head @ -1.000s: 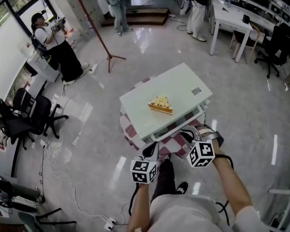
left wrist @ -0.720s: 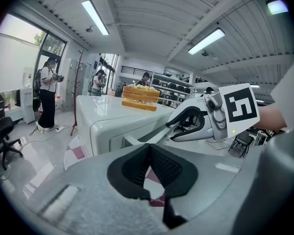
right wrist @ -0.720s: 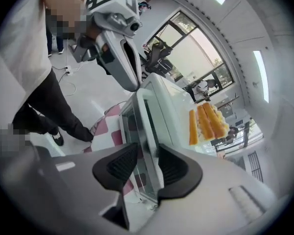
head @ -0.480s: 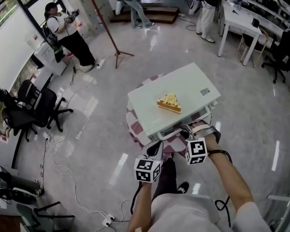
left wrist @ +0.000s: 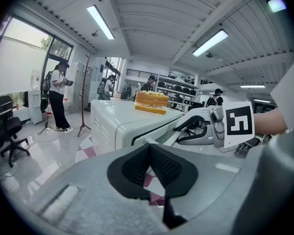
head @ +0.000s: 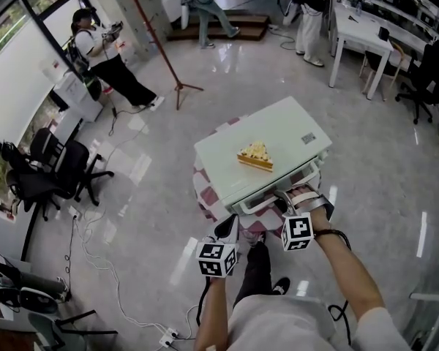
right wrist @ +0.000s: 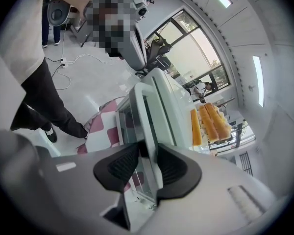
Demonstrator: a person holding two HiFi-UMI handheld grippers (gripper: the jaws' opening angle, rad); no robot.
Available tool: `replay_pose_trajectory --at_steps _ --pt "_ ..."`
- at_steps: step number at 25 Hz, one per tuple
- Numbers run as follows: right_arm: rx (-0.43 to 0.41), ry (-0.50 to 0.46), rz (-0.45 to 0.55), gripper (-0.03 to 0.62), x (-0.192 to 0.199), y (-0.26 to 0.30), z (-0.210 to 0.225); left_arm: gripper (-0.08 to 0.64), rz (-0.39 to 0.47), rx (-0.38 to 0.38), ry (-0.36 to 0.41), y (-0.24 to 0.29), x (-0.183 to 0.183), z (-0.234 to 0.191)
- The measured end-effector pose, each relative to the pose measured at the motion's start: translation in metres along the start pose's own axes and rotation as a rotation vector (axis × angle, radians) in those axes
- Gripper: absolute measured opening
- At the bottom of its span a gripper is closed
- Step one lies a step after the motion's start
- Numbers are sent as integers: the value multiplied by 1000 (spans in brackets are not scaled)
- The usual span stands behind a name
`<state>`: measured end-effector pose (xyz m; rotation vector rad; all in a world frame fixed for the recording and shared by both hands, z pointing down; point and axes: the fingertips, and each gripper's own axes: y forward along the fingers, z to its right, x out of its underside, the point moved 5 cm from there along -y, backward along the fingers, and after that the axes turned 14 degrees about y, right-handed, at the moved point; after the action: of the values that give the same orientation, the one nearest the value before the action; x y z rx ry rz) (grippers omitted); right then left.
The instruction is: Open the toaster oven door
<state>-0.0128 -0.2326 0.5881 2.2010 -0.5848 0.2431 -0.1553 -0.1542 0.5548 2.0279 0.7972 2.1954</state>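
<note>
Compared with one second ago, the right gripper (head: pixel 295 199) has come lower and closer to the front of the toaster oven (head: pixel 278 141). Its jaws have just been opening wide and then closing a little. Now they stand wide, one pad on each side of the white door handle (right wrist: pixel 147 126), very near to it; I cannot tell if the pads already press on it. The white toaster oven sits on a small table with a red and white checked cloth (head: pixel 203 193). The glass door (right wrist: pixel 129 124) is upright at the oven's front, on the side toward the person. On top of the oven lies a wedge of yellow cake (head: pixel 255 156). The left gripper (head: pixel 229 227) hovers before the oven's front left corner, apart from it, with its jaws together and nothing between them.
</note>
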Motion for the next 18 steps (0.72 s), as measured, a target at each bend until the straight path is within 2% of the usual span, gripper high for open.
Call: replay_pose_trajectory --at_steps 7,14,18 --pt "14 20 -11 123 3 -4 -7 2 7 -9 -6 -2 3 0" --pt "15 3 -26 118 7 -14 -20 2 10 7 -3 -2 3 4" --pt "12 -13 -35 115 10 -17 -27 2 34 -16 -4 -4 -2 -2"
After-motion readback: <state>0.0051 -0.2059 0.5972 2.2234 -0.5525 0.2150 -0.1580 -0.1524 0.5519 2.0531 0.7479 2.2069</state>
